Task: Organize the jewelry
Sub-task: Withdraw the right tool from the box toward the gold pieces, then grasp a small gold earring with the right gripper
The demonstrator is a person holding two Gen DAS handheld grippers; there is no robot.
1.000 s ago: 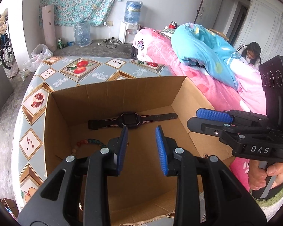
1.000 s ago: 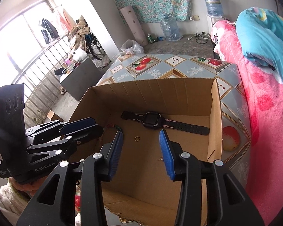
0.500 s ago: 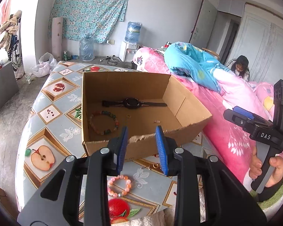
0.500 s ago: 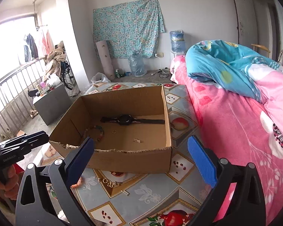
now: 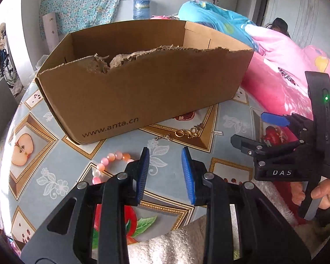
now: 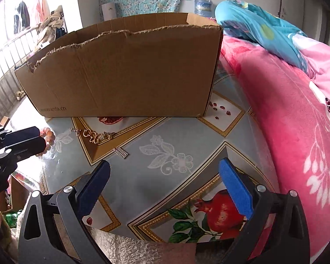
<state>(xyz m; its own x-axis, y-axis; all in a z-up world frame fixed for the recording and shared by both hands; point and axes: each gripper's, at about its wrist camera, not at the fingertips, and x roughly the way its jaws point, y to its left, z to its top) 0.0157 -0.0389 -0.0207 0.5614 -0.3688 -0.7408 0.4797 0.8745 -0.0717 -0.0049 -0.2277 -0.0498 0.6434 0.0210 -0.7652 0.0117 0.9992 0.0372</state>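
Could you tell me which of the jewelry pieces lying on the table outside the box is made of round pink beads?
The bead bracelet, partly hidden behind the left gripper fingers. The gold chain and small silver clip have no pink beads.

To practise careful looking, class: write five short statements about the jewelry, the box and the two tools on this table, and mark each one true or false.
1. The cardboard box has a torn near edge. True.
2. The gold chain lies inside the box. False: it lies on the tablecloth in front of it.
3. The right tool grips a bracelet. False: it is wide open and empty.
4. The pink bead bracelet lies on the table. True.
5. The left tool holds nothing. True.
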